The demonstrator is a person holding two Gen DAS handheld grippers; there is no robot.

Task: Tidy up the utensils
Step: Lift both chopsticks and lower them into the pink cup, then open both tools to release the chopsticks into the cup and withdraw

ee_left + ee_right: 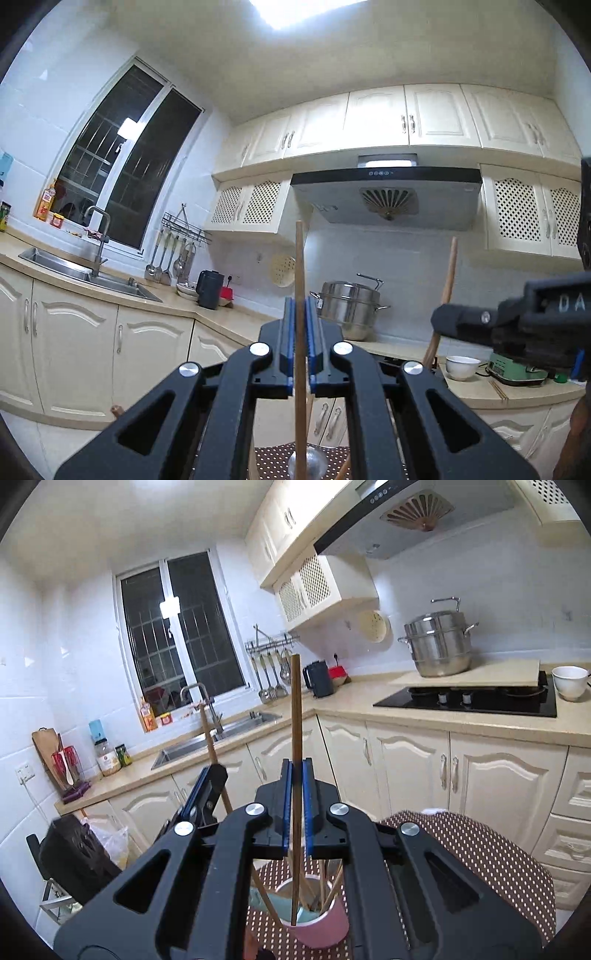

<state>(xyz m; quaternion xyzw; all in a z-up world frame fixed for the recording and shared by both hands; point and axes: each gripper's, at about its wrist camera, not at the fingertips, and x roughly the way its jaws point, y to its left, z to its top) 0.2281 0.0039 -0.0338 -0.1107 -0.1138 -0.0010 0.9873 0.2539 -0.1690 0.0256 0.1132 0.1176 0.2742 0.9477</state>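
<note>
Holding pale wooden stick handle (300,295) upright in left gripper (300,332), jaws clamped mid-shaft. Right gripper (296,805) pinches dark wooden chopstick (294,738), tip over pink cylindrical cup (325,923) below jaws. I judge both light, stiff, slippery; room ahead open.
</note>
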